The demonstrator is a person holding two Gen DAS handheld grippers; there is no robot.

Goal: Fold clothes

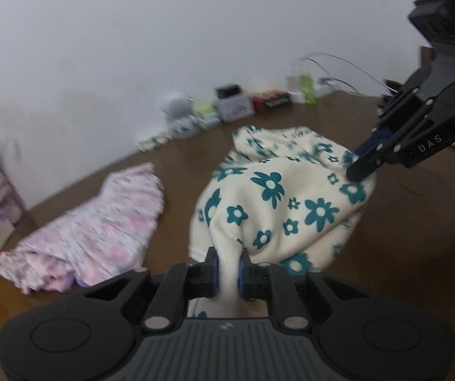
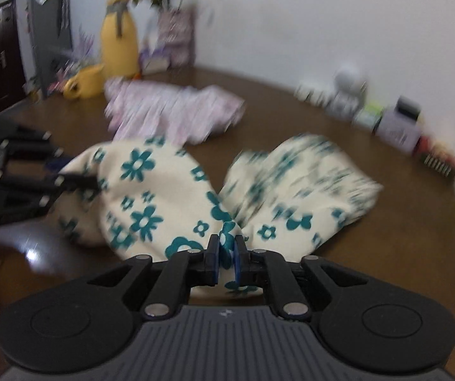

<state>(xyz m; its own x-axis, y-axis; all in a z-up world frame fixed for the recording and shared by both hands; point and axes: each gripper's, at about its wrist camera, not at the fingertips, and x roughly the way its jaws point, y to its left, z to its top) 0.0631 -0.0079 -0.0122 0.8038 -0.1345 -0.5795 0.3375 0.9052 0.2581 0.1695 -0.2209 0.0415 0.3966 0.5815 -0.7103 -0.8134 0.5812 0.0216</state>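
Cream fleece garment with teal flowers (image 1: 278,197), bunched mid-table on brown wood (image 1: 402,254); left gripper (image 1: 227,266) and right gripper (image 2: 227,255) each clamped on a pinch of its cloth. Risk judged: thin pinches slipping free, or dragging into pink garment (image 1: 100,222) far left.

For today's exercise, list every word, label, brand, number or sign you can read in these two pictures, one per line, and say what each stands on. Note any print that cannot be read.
"DAS": white letters on the black body of the right tool, seen from the left wrist camera.
Red and black box by the wall: it bears print, too blurred to read.
Grey box beside it: markings too blurred to read.
Small logo on each tool's grey base: too small to read.
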